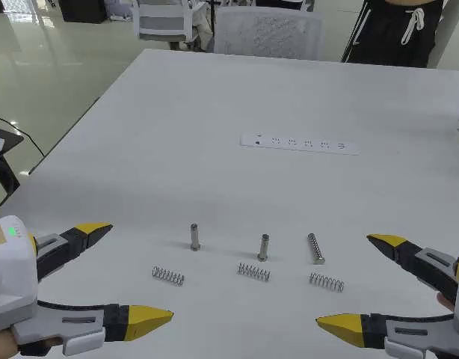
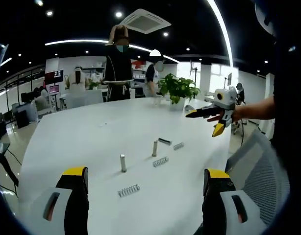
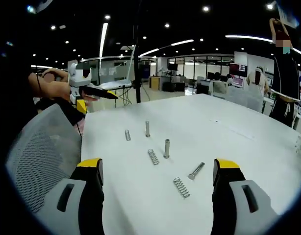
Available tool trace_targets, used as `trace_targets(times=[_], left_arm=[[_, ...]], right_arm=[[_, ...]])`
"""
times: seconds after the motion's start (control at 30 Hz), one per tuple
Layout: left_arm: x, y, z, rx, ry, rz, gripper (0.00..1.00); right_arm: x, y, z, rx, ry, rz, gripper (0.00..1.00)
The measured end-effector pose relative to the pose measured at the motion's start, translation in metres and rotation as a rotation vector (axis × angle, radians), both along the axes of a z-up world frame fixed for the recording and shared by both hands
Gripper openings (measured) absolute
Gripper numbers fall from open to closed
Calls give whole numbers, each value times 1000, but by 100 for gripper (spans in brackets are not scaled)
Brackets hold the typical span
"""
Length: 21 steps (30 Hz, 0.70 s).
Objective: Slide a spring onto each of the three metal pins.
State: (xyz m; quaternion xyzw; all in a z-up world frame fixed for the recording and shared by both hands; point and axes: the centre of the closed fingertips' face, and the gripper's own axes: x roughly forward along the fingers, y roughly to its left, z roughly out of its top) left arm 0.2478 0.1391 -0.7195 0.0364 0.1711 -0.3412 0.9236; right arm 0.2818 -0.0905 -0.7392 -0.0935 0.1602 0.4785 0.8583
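Three springs [image 1: 254, 271] flat on the worktop [image 1: 214, 179], long axes crosswise, each just nearside of its pin [image 1: 263, 247]; left tongs [image 1: 140, 271] wide open nearest the left spring [image 1: 168, 276], right tongs [image 1: 344, 280] equally agape by the right spring [image 1: 326, 282] and its toppled pin [image 1: 315, 248].

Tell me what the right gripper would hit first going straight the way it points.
Likely the nearest spring, just ahead of the right gripper, then the lying pin. Its height above the table is unclear, so it might pass over.
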Motion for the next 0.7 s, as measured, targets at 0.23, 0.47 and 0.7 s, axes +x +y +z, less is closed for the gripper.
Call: trace_targets(times=[0.23,0.47,0.7], left_arm=[[-1,0,0,-2,3,3,95],[-1,2,-1,-2,5,8,95],[0,2,-3,-2,6,10,95]], right_arm=[[1,0,-1,3,4,-2,93],[1,1,-3,6,9,5,93],[2,2,-3,6,7,12,93]])
